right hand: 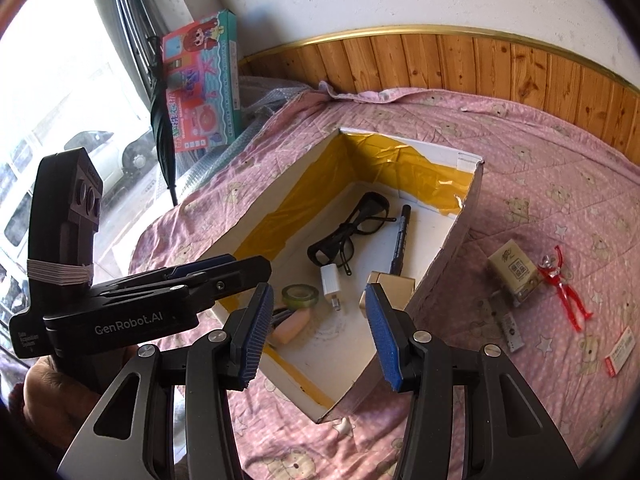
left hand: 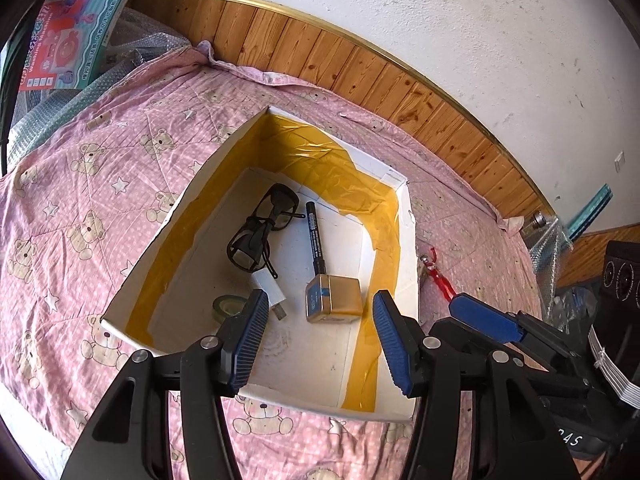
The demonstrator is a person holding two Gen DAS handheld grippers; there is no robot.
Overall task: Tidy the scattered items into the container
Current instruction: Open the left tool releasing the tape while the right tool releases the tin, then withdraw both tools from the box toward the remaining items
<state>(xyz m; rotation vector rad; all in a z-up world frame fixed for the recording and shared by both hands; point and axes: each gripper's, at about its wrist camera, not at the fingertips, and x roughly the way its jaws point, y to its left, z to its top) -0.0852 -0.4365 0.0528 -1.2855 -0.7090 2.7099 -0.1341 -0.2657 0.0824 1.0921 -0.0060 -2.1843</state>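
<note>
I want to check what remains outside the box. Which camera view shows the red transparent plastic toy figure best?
The right wrist view shows the red transparent plastic toy figure best: it lies whole and uncovered on the pink bedsheet, right of the white box. In the left wrist view, the figure is partly hidden by the right gripper.

Tape roll point(left hand: 229, 307) half hidden behind a left gripper finger point(left hand: 244, 340). Charger point(left hand: 272, 295) plug end partly covered too. Pink item point(right hand: 292, 326) and dark thing beside it largely behind a right gripper finger point(right hand: 252, 340); kind unclear. Toy box point(left hand: 84, 20) cut off by frame edge. Print on 2 small packets point(right hand: 620, 352) too small to read.
</note>
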